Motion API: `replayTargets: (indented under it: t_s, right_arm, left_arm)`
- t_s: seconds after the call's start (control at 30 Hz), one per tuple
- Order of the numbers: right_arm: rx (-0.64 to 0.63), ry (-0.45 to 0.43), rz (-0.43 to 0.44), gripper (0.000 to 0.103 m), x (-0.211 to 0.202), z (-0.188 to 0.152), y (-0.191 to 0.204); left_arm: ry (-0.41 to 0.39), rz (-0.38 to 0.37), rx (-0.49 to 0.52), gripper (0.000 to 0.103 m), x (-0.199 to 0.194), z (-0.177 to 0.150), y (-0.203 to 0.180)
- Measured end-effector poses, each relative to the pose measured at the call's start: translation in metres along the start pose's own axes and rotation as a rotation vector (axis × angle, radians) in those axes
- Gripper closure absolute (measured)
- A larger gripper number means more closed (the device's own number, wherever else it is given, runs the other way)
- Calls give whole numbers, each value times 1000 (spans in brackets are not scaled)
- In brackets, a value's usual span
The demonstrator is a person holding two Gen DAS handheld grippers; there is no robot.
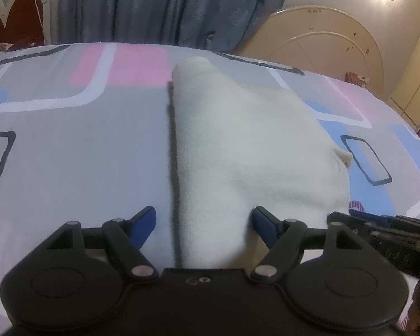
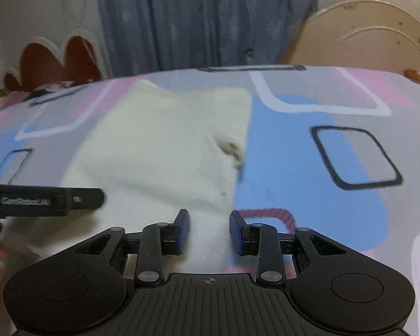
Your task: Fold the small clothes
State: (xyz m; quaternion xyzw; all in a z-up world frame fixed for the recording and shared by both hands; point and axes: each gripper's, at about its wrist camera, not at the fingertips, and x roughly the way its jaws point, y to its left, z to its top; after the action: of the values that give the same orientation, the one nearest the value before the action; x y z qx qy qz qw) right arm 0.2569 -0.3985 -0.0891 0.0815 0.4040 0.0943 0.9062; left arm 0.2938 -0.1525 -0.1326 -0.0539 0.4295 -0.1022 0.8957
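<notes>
White garment (image 1: 238, 140), bedsheet (image 1: 70, 154) (possibly folded)

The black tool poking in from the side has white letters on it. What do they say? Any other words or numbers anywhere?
"GenRobot.AI": white letters on the left tool, blurry, so this is a best reading.
Faint marks on the right tool: too blurred to read.
No other words or numbers can be read.
</notes>
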Motion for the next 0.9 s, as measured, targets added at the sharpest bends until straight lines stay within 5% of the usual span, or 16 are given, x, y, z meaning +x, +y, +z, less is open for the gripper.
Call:
replayTargets:
  t_s: [0.33, 0.9]
  right_arm:
    - [-56, -6, 31, 72, -30, -9, 11]
    - [50, 55, 29, 72, -30, -29, -9]
  left_arm:
    - [21, 4, 2, 25, -19, -13, -5]
    - [38, -17, 21, 25, -28, -27, -2]
